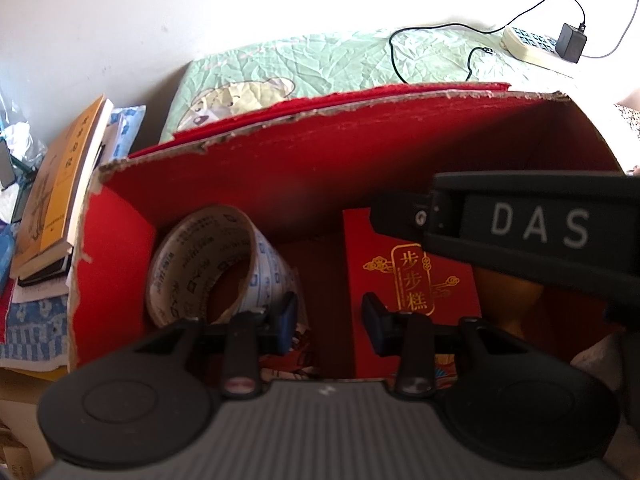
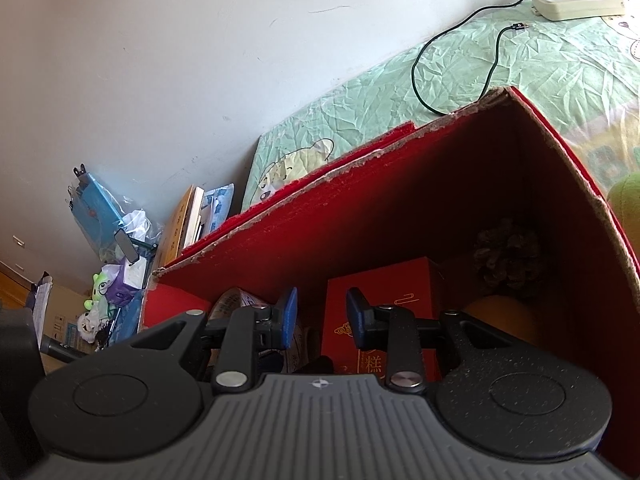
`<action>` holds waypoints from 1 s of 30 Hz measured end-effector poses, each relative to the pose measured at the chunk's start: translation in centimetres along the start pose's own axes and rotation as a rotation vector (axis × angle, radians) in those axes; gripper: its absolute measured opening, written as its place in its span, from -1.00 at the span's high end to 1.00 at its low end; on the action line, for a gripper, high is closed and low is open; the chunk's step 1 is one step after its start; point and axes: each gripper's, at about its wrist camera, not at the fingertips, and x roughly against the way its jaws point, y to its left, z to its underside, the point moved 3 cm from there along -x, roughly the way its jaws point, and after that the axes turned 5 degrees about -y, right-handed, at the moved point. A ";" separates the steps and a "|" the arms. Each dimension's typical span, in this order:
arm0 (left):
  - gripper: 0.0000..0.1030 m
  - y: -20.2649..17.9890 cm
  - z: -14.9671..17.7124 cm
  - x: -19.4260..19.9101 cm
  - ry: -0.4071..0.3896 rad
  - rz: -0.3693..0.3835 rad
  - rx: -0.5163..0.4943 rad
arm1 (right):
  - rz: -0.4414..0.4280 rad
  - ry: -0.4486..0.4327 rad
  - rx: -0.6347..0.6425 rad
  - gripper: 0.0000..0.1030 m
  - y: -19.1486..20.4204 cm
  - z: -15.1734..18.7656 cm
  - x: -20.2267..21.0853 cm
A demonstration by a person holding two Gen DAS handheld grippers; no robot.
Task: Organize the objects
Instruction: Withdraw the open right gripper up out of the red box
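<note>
Left wrist view looks down into a big red cardboard box [image 1: 280,168], its top edges torn and showing raw brown board. The box stands on a bed whose crinkled pale green quilt [image 1: 340,60] has a cartoon animal printed on it, and beyond the bed rises a plain white wall [image 1: 120,20] (scuffed in places).

Inside the box, toward its left wall, a wide roll of printed packing tape [image 1: 212,264] stands on edge, glossy, with a brown core. At the middle of the box floor lies a flat red carton with gold lettering [image 1: 408,280]. In the right wrist view a dark, scaly pine cone [image 2: 508,256] sits in the far right corner of the box, with a smooth orange round thing [image 2: 500,316] just in front of it.

Outside the box's left wall leans a stack of books [image 1: 60,200] with a yellow cover on top. Behind the box, on the quilt, lies a cream power strip [image 1: 528,46] with a black adapter plugged in and a thin black cable [image 1: 400,56] looping from it.

The left gripper [image 1: 330,320] hangs over the box's near edge, its blue-padded jaws apart with nothing between them. The right gripper [image 2: 320,316] hangs likewise over the box, jaws apart and empty.
</note>
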 end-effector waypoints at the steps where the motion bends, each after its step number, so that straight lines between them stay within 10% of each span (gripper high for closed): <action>1: 0.18 0.0 0.0 0.0 0.000 -0.001 -0.001 | 0.000 0.001 0.001 0.40 0.0 0.0 0.0; 30: 0.18 0.4 -0.2 -0.2 -0.009 -0.002 -0.002 | 0.020 0.025 0.047 0.41 0.6 0.1 -0.7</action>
